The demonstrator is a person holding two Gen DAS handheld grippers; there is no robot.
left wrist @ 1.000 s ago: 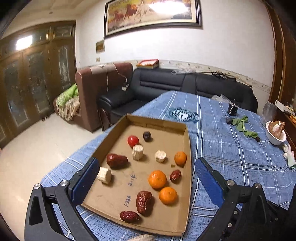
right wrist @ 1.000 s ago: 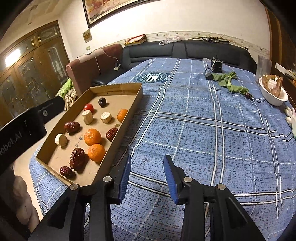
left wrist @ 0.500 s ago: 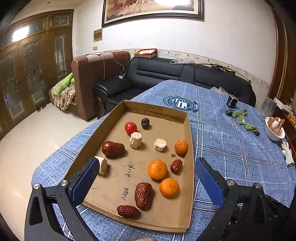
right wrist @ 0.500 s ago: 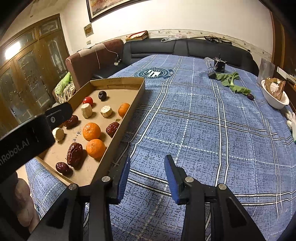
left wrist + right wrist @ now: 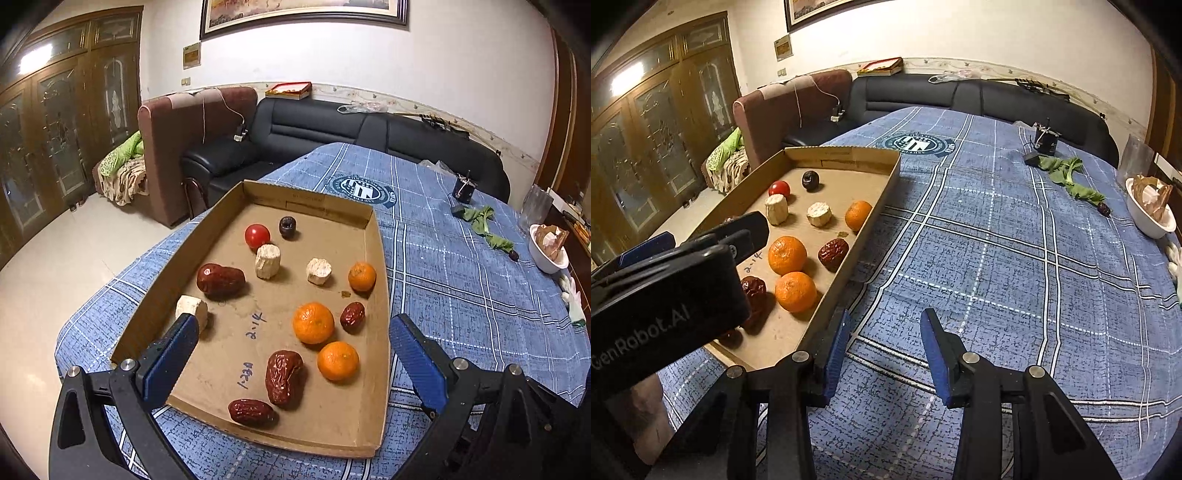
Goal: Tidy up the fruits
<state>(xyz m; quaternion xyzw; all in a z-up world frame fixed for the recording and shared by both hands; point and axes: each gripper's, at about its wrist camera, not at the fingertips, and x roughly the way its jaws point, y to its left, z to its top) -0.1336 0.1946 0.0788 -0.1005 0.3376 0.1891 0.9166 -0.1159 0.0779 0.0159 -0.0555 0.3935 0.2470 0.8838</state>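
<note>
Fruit lies mixed in the cardboard tray [image 5: 373, 236]. Left claw [image 5: 291, 343] hovers above, spread wide and empty; right claw [image 5: 882, 343] waits half-parted over the worktop [image 5: 1015, 258]. Sorting looks unsettled.

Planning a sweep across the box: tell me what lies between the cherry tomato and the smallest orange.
In the left wrist view, two pale cut chunks lie between the cherry tomato and the smallest orange.

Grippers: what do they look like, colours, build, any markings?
Both are matching black plastic two-finger units. The left gripper and right gripper have flat blue textured pads on angular black linkage arms with triangular cut-outs and silver pivot screws. Seen from the right wrist view, the left gripper's black housing carries grey "GenRobot.AI" lettering. No cables or sleeves visible.
</note>
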